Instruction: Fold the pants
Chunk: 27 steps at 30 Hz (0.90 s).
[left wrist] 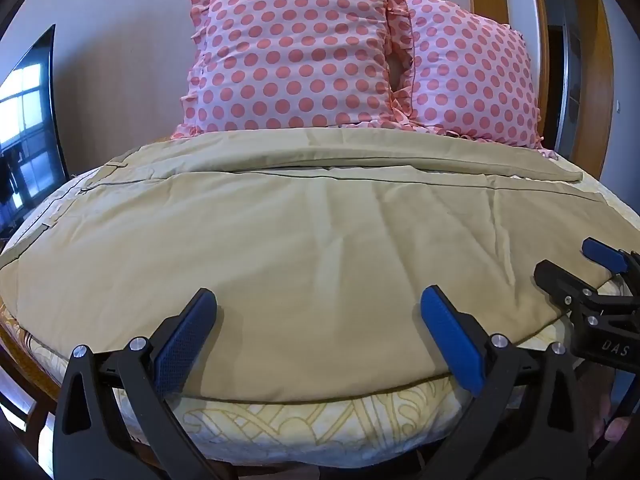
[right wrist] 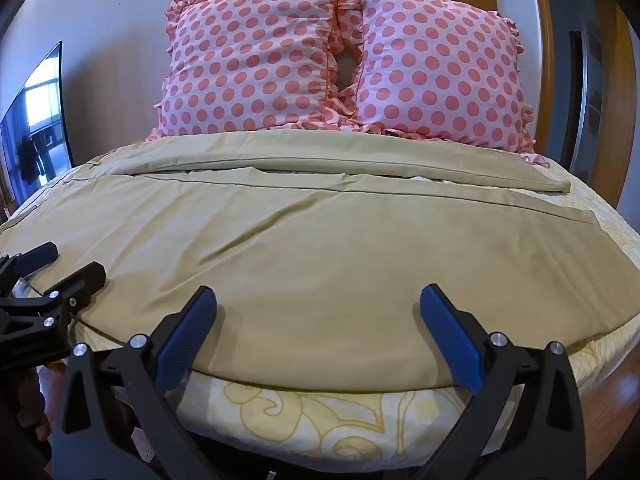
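Note:
Khaki pants (left wrist: 304,232) lie flat across the bed, waistband at the left, both legs running to the right; they also show in the right wrist view (right wrist: 320,248). My left gripper (left wrist: 318,304) is open and empty, fingers spread just over the near edge of the near leg. My right gripper (right wrist: 318,304) is open and empty too, over the same near edge further right. Each gripper shows in the other's view: the right one (left wrist: 576,264) at the right edge, the left one (right wrist: 64,260) at the left edge.
Two pink polka-dot pillows (left wrist: 296,52) stand against the wall behind the pants. The bed has a cream patterned sheet (left wrist: 304,424) with its front edge just under the grippers. A dark TV screen (left wrist: 28,120) is at the left, a wooden door frame (right wrist: 544,52) at the right.

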### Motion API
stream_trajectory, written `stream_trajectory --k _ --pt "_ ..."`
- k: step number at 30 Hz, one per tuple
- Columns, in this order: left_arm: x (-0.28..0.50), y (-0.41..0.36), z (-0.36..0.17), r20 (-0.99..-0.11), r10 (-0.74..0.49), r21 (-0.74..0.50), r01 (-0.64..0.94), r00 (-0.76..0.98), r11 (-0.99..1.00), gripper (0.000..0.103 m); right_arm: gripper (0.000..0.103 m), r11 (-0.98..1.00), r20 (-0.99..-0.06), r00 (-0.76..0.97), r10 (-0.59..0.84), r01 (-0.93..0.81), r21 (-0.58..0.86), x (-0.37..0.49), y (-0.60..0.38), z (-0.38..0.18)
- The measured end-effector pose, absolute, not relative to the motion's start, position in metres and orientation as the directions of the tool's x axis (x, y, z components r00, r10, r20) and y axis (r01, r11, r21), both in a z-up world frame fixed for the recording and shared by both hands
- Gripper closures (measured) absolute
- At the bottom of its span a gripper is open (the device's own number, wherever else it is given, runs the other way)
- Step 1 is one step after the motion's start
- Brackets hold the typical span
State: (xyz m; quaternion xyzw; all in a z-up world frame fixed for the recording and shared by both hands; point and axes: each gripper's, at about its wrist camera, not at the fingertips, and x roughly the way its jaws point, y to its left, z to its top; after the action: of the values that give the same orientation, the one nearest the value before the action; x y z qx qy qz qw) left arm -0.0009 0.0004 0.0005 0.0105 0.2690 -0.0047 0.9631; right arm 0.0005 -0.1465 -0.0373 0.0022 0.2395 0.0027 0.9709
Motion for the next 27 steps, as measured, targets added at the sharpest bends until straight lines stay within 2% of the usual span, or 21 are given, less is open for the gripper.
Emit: stream_trajectory --k 27 --pt "-0.0006 -0.0003 0.0000 -0.527 0.001 0.028 0.016 0.850 0.999 0.001 0.002 1.000 -0.459 0.888 0.007 -0.004 0.007 0.0001 -0.1469 -0.0372"
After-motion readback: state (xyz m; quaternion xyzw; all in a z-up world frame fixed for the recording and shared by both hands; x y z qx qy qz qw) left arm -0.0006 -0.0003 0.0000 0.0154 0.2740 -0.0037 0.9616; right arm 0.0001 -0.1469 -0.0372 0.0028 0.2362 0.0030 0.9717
